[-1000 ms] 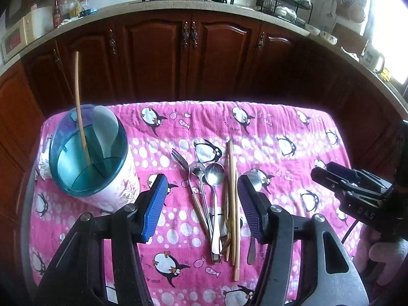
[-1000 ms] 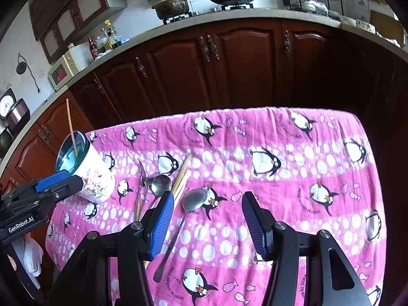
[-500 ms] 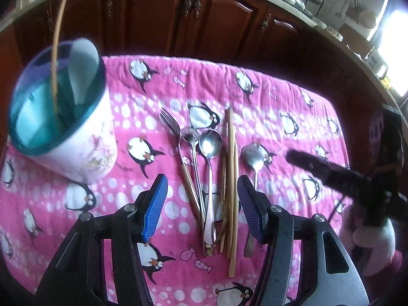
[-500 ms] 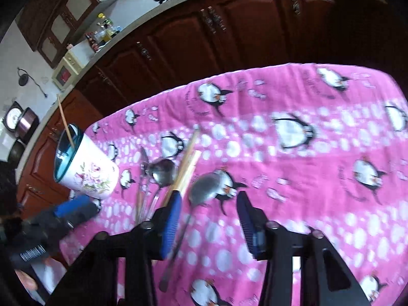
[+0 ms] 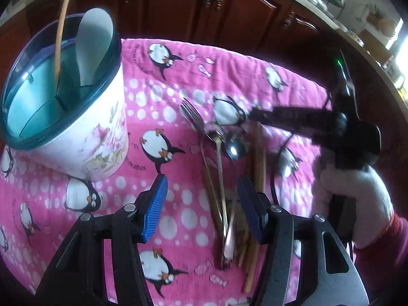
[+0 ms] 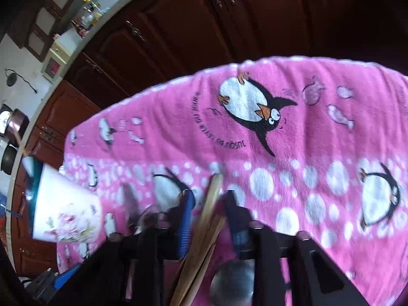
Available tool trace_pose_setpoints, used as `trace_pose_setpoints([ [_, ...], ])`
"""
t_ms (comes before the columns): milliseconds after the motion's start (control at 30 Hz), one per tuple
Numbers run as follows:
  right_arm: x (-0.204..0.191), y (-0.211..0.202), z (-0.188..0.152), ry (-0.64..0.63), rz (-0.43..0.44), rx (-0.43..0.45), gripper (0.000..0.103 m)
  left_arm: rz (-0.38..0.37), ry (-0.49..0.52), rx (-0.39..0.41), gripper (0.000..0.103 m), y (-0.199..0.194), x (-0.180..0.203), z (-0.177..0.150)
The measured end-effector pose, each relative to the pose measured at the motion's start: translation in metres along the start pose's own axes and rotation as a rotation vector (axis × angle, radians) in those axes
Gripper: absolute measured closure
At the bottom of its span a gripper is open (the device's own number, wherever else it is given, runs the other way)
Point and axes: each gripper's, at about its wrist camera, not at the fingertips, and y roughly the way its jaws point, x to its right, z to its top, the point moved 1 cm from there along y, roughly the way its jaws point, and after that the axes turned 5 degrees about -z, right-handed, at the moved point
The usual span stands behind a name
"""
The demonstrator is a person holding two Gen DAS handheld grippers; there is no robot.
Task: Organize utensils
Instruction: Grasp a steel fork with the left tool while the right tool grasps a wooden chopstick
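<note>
A floral white utensil holder with a teal rim [image 5: 63, 112] stands at the left; a white spoon [image 5: 94, 43] and one wooden chopstick [image 5: 61, 33] stand in it. It also shows in the right wrist view [image 6: 66, 211]. A fork [image 5: 193, 117], metal spoons [image 5: 234, 148] and wooden chopsticks [image 5: 258, 153] lie side by side on the pink cloth. My left gripper [image 5: 201, 204] is open above the handles. My right gripper [image 6: 209, 216] is open, low over the pile, its jaws on either side of the chopsticks [image 6: 209, 219]; it also shows in the left wrist view [image 5: 252, 114].
The pink penguin cloth [image 6: 306, 153] covers the table. Dark wooden kitchen cabinets [image 5: 178, 7] stand behind the far edge. A counter with bottles [image 6: 86, 17] and pans runs above them.
My right gripper has dropped down and forward onto the utensil pile, straddling the chopsticks. My left gripper has moved closer over the handles and stays open.
</note>
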Motion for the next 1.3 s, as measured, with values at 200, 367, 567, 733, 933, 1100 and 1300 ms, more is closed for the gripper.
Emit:
trace_pose_setpoints([
  [200, 0.012, -0.020, -0.011, 0.000, 0.054, 0.029, 0.091, 0.049, -0.087, 0.011, 0.046, 0.024, -0.005, 0.018],
  [367, 0.028, -0.030, -0.019, 0.024, 0.068, 0.043, 0.090, 0.124, -0.105, 0.037, 0.047, 0.041, 0.004, 0.035],
  [567, 0.037, -0.035, -0.019, 0.035, 0.111, 0.055, 0.091, 0.191, -0.137, 0.043, 0.047, 0.061, 0.002, 0.060],
  [733, 0.047, -0.033, -0.020, 0.040, 0.138, 0.041, 0.091, 0.192, -0.166, -0.010, 0.080, 0.085, -0.006, 0.078],
  [933, 0.043, -0.054, -0.020, 0.024, 0.153, 0.083, 0.091, 0.038, -0.183, -0.012, 0.097, 0.074, -0.006, 0.080],
  [1100, 0.031, -0.097, -0.025, -0.024, 0.156, 0.160, 0.091, -0.099, -0.108, 0.054, 0.098, 0.019, 0.007, 0.072],
  [1300, 0.007, -0.143, -0.036, -0.081, 0.183, 0.231, 0.093, -0.170, -0.038, 0.121, 0.098, -0.046, 0.004, 0.055],
])
